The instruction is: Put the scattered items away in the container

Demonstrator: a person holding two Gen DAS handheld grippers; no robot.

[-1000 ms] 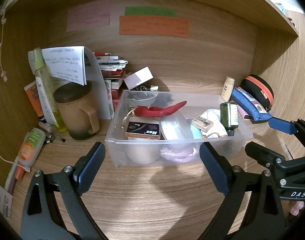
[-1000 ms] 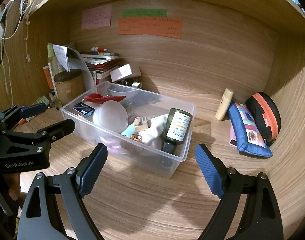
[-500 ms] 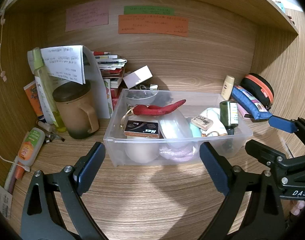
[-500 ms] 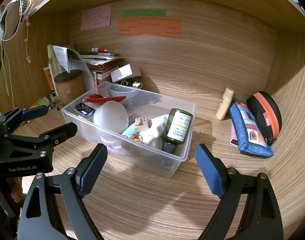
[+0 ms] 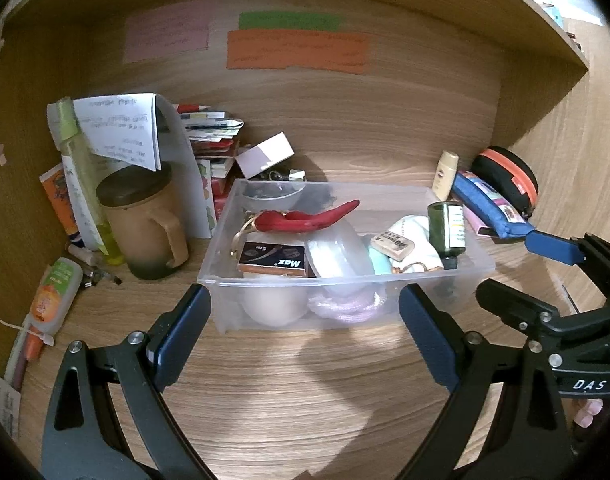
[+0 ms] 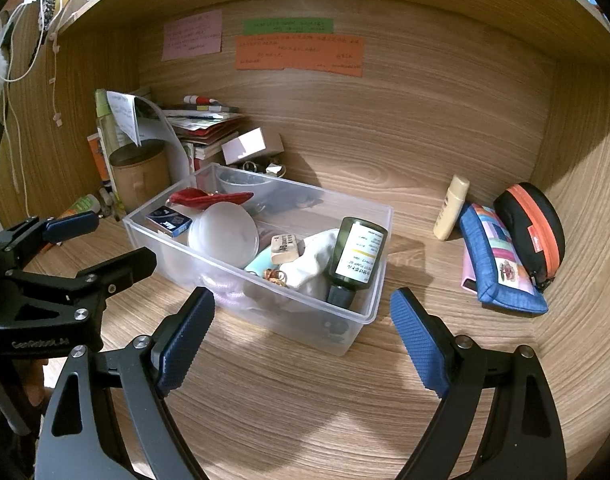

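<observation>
A clear plastic container (image 5: 481, 258) (image 6: 379, 216) stands on the wooden desk. It holds a red chili-shaped item (image 5: 305, 218), a black Max box (image 5: 273, 262) (image 6: 168, 220), a round clear lid (image 6: 223, 234), a dark green bottle (image 5: 447, 230) (image 6: 355, 258), a white cloth and small trinkets. My left gripper (image 5: 305, 338) is open and empty just in front of the container. My right gripper (image 6: 303, 340) is open and empty in front of the container's right corner. Each gripper shows at the edge of the other's view.
A brown lidded mug (image 5: 145, 220), a spray bottle (image 5: 83, 176), tubes (image 5: 55, 296) and stacked papers (image 5: 213, 136) stand left. A cream tube (image 6: 451, 206), a blue pouch (image 6: 501, 260) and a black-orange case (image 6: 531, 228) lie right. Wooden walls enclose the desk.
Both grippers have drawn back slightly from the container. Both stay open and empty, and the items in the container have not moved.
</observation>
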